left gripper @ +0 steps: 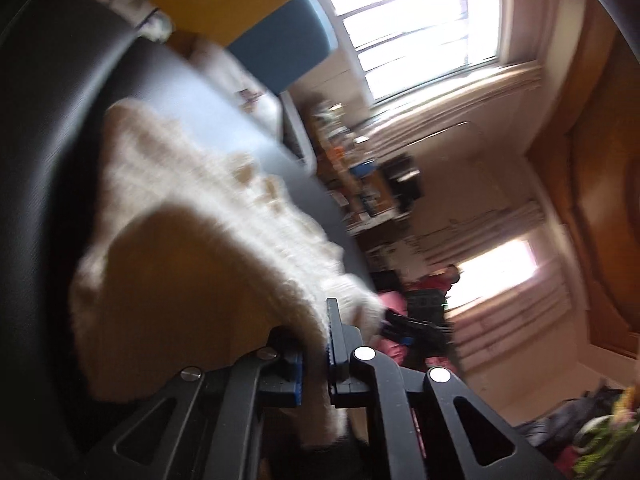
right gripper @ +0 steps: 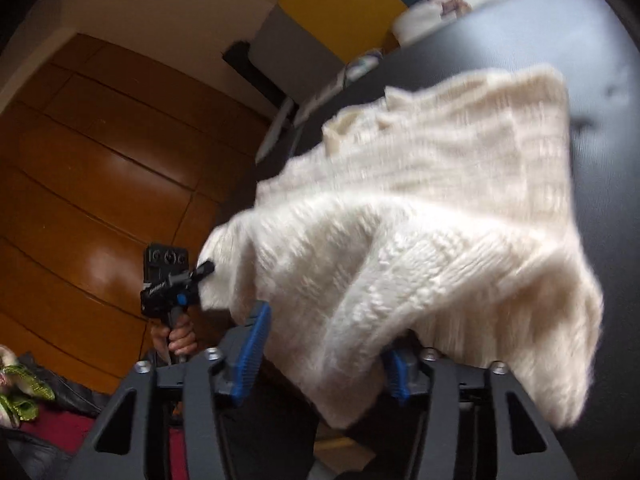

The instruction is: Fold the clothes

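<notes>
A cream knitted sweater [left gripper: 200, 200] [right gripper: 420, 200] is lifted by its near edge off a dark table [left gripper: 48, 140] [right gripper: 600, 60], while its far part still lies on the top. My left gripper [left gripper: 316, 332] is shut on one corner of the knit, and the right wrist view shows it [right gripper: 200, 272] pinching that corner with a hand below it. My right gripper [right gripper: 326, 332] has its jaws wide apart. The sweater's hem hangs between them and over the right finger, and the blue left pad [right gripper: 254, 340] is bare.
Brown wooden panels [right gripper: 100, 160] fill the left of the right wrist view. Bright windows [left gripper: 416, 28] and a cluttered shelf [left gripper: 360, 184] lie beyond the table. Yellow and blue panels [left gripper: 240, 0] stand at the far end. Loose clothes [left gripper: 592, 432] [right gripper: 20, 388] lie low beside me.
</notes>
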`<state>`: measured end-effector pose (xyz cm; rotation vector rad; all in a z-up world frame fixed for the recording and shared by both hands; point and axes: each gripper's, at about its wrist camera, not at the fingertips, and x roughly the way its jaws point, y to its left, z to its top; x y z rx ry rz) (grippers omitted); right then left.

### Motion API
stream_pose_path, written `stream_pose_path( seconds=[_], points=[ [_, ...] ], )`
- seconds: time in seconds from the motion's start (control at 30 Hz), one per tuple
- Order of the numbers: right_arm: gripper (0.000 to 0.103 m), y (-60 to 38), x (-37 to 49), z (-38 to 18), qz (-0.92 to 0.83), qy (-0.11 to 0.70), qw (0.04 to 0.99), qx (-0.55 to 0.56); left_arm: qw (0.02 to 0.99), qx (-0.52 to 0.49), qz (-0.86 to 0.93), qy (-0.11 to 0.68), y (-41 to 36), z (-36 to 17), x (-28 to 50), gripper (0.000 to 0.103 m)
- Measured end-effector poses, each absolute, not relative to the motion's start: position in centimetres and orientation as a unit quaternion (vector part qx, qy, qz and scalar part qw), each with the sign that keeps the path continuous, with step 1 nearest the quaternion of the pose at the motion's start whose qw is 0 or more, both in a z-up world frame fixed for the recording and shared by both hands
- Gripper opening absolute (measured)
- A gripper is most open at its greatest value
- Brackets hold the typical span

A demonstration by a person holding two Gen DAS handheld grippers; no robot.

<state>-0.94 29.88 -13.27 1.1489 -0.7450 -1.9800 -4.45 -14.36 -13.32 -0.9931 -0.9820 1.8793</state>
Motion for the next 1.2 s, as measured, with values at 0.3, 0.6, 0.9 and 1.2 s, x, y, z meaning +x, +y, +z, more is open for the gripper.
stream_pose_path(
  seconds=[0.3, 0.6, 0.9, 1.2],
  points=[
    [0.048, 33.2, -8.8, -14.3, -0.763, -0.441, 0.279, 0.382, 0.263, -0.369, 0.719, -0.527, -17.0, -16.1, -14.2, 0.006],
    [0.073, 34.4, -11.2, -16.8, -0.729, -0.515, 0.250, 0.375, 0.199, -0.381, 0.713, -0.554, -17.8, -19.0, -15.1, 0.020],
    [0.079, 32.9, -6.1, -11.4, -0.860, -0.269, 0.190, 0.391, 0.150, -0.414, 0.801, -0.404, -18.7, -16.3, -7.7, 0.023],
    [0.042, 26.0, -6.1, -13.5, -0.874, 0.004, 0.138, 0.465, 0.160, -0.472, 0.840, -0.215, -14.5, -14.9, -3.6, 0.000]
  ],
)
